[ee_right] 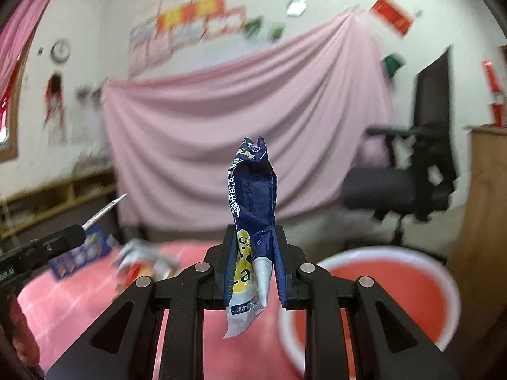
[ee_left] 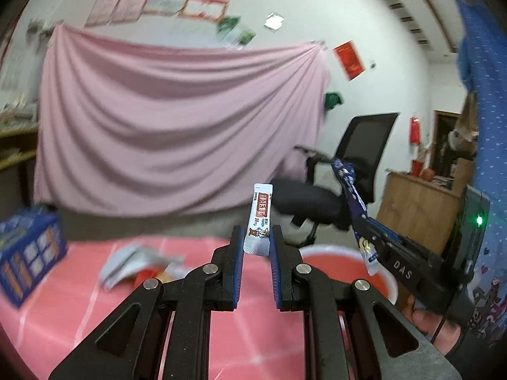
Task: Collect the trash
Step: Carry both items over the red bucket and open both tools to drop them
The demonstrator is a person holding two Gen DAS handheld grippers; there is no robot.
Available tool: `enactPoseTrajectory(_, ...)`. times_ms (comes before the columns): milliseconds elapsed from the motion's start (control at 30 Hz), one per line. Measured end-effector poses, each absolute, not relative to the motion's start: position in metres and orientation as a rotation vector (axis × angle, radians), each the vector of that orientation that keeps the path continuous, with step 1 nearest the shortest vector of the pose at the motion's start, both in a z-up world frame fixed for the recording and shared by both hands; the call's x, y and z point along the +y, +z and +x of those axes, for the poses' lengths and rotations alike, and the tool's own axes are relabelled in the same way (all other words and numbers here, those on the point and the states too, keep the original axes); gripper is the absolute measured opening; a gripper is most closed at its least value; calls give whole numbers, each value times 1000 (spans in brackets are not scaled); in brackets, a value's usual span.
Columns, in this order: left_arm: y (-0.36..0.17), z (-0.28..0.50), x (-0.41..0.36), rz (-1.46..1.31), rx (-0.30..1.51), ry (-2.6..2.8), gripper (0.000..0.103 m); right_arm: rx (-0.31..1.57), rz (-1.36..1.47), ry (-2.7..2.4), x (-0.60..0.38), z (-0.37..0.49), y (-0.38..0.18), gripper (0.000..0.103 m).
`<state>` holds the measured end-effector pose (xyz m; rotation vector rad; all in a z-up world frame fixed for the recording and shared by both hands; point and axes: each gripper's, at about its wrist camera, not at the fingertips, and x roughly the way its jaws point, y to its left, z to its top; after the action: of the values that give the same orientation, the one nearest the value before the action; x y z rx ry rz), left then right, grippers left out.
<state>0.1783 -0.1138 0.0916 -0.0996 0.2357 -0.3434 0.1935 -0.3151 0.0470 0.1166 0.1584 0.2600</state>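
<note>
My left gripper [ee_left: 256, 237] is shut on a small white stick sachet [ee_left: 260, 213] with a red label, which stands upright between the pads, lifted above the pink table [ee_left: 79, 310]. My right gripper [ee_right: 253, 237] is shut on a crumpled dark blue wrapper [ee_right: 255, 190] with a yellow and white lower end. In the left wrist view the right gripper [ee_left: 364, 224] with its blue wrapper [ee_left: 347, 180] hangs over the red basin [ee_left: 329, 261] at the right. The red basin [ee_right: 396, 297] sits low right in the right wrist view. The left gripper [ee_right: 79, 231] enters there from the left.
More crumpled wrappers [ee_left: 136, 264] lie on the pink table behind the grippers. A blue carton [ee_left: 27, 253] stands at the table's left edge. A black office chair [ee_left: 348, 171] and a wooden cabinet [ee_left: 415, 212] stand beyond the table. A pink sheet [ee_left: 177, 117] hangs on the wall.
</note>
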Motion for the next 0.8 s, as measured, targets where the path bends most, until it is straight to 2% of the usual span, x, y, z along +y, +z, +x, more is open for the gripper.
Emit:
enactPoseTrajectory(233, 105, 202, -172, -57, 196, -461, 13, 82, 158, 130, -355, 194, 50, 19)
enactPoseTrajectory(800, 77, 285, -257, -158, 552, -553, 13, 337, 295, 23, -413, 226, 15, 20)
